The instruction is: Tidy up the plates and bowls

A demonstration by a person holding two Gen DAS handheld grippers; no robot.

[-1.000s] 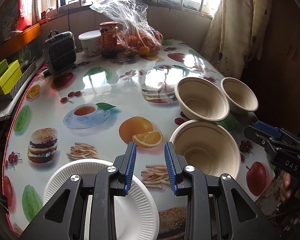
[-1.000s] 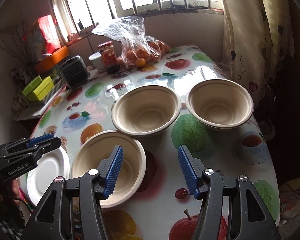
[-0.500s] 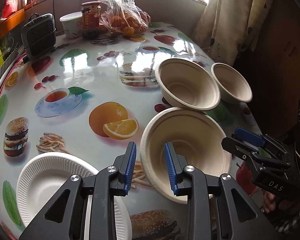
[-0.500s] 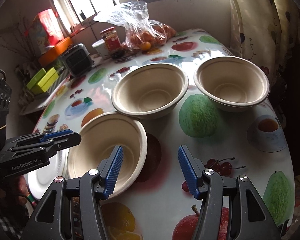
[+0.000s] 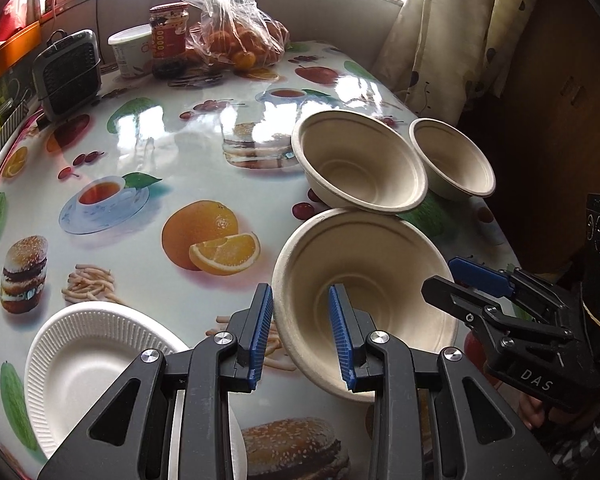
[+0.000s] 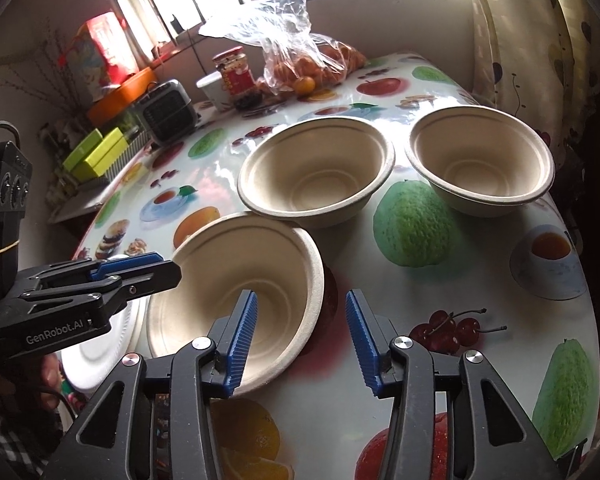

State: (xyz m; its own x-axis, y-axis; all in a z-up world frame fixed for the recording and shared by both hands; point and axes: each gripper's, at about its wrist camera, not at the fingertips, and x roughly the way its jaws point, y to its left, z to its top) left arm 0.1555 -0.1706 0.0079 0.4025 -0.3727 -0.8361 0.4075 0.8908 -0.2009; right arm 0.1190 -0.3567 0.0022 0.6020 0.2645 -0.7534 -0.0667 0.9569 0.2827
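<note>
Three beige pulp bowls stand on the fruit-print table. The near bowl (image 5: 380,264) (image 6: 260,276) touches the middle bowl (image 5: 360,168) (image 6: 316,168); the far bowl (image 5: 452,160) (image 6: 480,160) stands apart. My left gripper (image 5: 300,336) (image 6: 172,270) is open and straddles the near bowl's left rim, one pad outside and one inside. My right gripper (image 6: 302,338) (image 5: 440,280) straddles the opposite rim. Its jaws are closing, and the pads do not press the wall. A white paper plate (image 5: 100,352) (image 6: 100,344) lies left of the near bowl, partly hidden by the left gripper.
At the table's far end are a bag of oranges (image 5: 236,40), a red-labelled jar (image 5: 168,36), a white tub (image 5: 130,52) and a small grey fan unit (image 5: 68,72). A curtain (image 5: 440,40) hangs beyond the right edge. A person's hand shows under each gripper.
Both grippers came down and closer onto the near bowl, so its rims now sit between their jaws. The right jaws have narrowed. The left gap looks unchanged.
</note>
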